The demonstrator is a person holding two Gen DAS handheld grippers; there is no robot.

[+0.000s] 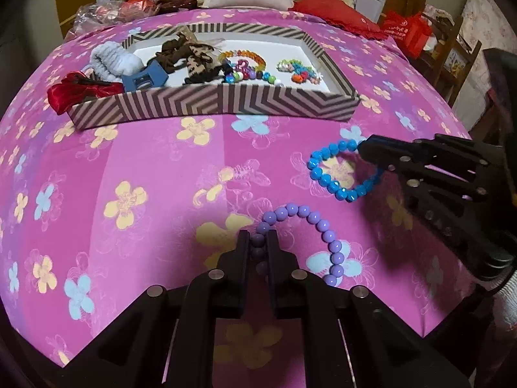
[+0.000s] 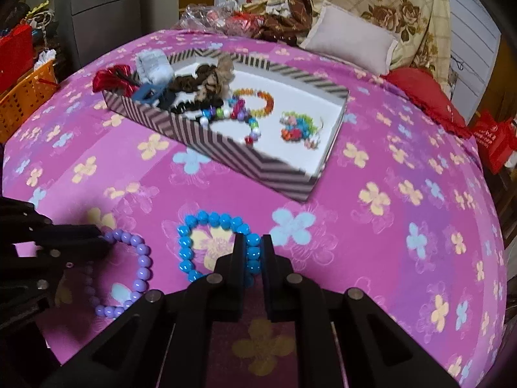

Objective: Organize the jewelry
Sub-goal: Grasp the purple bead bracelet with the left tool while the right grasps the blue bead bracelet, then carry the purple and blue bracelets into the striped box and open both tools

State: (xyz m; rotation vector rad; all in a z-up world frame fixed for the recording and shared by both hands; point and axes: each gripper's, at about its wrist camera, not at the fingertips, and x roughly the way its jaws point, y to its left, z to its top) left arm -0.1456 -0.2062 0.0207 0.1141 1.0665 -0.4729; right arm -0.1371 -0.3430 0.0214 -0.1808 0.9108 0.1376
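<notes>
The bedsheet (image 1: 155,168) is magenta-pink, printed with yellow, pale blue and outlined pink flowers. On it, one bead bracelet (image 1: 339,174) is bright turquoise blue and glossy; the other bead bracelet (image 1: 320,236) is lilac purple. Both grippers' fingers (image 1: 244,258) are matte black. The shallow box (image 1: 210,103) has brown-and-cream chevron stripes outside and a white inside. In it lie an amber-orange bracelet (image 1: 248,56), a multicoloured bead string (image 1: 252,74), a cluster of green, blue and orange beads (image 1: 300,71), a brown-and-cream patterned scrunchie (image 1: 194,61) and a blue hair claw (image 1: 145,79). A pale grey-blue scrunchie (image 1: 110,59) and a red satin bow (image 1: 74,92) hang at its edge.
</notes>
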